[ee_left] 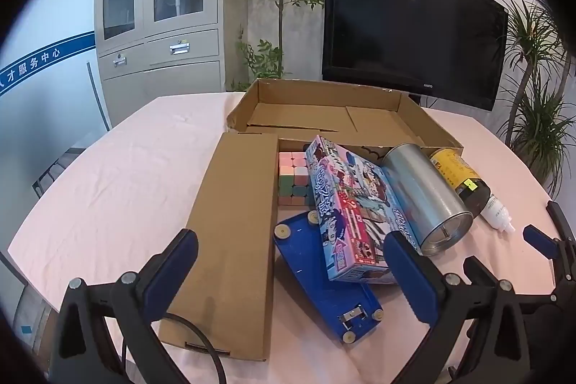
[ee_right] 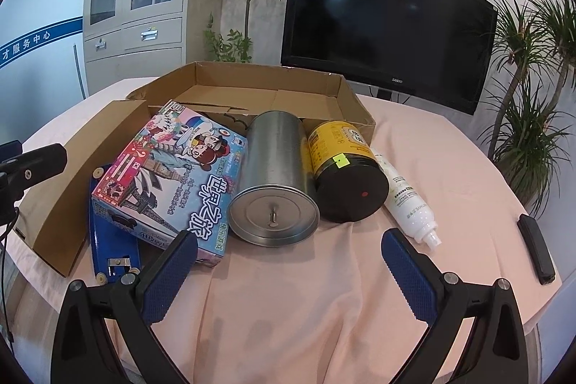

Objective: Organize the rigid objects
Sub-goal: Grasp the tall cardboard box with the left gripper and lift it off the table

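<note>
Right wrist view, both tools (ee_right: 289, 249) (ee_left: 289, 249) spread, steel canister (ee_right: 275, 178) between game box (ee_right: 169, 175) and yellow jar (ee_right: 345, 168)

In the middle of your right view, the cartoon game box (ee_right: 169, 178) lies tilted, its low end resting on the blue stapler-like tool (ee_right: 111, 240), which lies flat at lower left. Just right of it the metal canister (ee_right: 273, 178) lies on its side, lid toward you, touching the yellow-labelled dark jar (ee_right: 345, 175), also on its side. Beside that jar lies the white bottle (ee_right: 406, 200), nozzle toward the lower right. In your left view, the pastel cube puzzle (ee_left: 293, 180) sits mid-frame, partly hidden behind the game box. The open cardboard box (ee_right: 345, 96) lies behind them all.
</note>
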{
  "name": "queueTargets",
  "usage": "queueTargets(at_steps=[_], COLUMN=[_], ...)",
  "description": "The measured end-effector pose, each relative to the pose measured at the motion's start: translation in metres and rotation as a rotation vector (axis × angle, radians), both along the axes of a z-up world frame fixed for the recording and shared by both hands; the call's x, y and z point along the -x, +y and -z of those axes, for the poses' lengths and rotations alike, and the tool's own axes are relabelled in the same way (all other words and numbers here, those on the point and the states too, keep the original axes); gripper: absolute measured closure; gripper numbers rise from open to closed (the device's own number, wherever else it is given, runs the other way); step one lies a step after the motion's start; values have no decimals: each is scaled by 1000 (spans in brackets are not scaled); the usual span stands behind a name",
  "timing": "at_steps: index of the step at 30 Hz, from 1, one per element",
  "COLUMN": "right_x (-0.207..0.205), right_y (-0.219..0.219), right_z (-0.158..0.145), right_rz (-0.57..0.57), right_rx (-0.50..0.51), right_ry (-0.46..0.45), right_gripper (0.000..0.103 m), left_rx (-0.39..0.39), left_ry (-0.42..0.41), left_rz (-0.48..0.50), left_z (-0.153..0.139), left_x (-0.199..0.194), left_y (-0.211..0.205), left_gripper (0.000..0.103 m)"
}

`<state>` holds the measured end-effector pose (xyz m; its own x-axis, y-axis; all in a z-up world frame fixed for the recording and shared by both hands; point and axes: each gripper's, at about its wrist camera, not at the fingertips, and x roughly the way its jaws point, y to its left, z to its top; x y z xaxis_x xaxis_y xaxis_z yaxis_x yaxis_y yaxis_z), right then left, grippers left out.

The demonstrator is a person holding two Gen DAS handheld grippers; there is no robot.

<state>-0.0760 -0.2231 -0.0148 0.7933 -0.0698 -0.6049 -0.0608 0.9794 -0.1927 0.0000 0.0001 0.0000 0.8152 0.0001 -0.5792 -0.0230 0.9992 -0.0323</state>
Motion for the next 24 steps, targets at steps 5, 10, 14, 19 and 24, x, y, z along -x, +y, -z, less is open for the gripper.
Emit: queueTargets(at_steps=[5, 10, 14, 19, 24], right_x=[0, 18, 37, 32, 19], right_y=[10, 41, 94, 158, 193], right_z=[-2, -16, -17, -4, 8], right_rz=[-40, -306, -583, -693, -684], right_rx=[-18, -132, -132, -131, -122], right_ry=[2, -50, -24, 118, 196], right_gripper=[0, 0, 0, 2, 18], left_rx=[23, 133, 338, 498, 563], left_ry=[29, 109, 258, 353, 377], left_rz=[24, 5, 92, 219, 318], left_z=[-2, 1, 38, 75, 69], left_x=[19, 20, 3, -14, -3], left_y=[43, 124, 153, 152, 155], left_gripper=[1, 1, 1, 16, 52])
